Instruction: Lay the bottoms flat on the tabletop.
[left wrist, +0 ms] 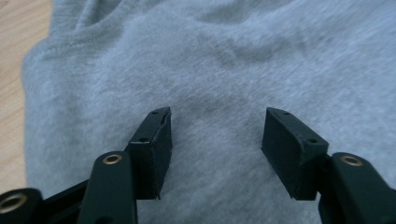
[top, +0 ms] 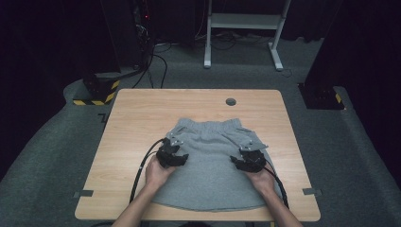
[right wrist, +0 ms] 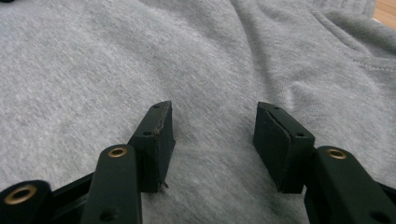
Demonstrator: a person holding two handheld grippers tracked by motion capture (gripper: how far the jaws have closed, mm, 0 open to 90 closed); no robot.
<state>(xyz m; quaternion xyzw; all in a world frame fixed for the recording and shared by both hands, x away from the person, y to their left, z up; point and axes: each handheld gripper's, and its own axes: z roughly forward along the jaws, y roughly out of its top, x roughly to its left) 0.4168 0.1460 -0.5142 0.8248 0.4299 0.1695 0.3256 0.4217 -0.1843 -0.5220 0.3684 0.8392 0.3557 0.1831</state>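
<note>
Left gripper and right gripper both hover released over the grey shorts, jaws apart with nothing between them. The shorts lie spread at centre frame on the surface, seemingly smoothed; folding remains, I judge

Wooden table, light finish, with a round grey grommet near its far edge. Two grey tape tabs, one at the left edge, one at the right edge. Floor: grey carpet. Beyond the table stands a white frame on two feet. Black cables run across the floor at far left, past a block with yellow-black hazard stripes. A dark stand base sits at right. Surroundings dark; light falls mainly on the table.
</note>
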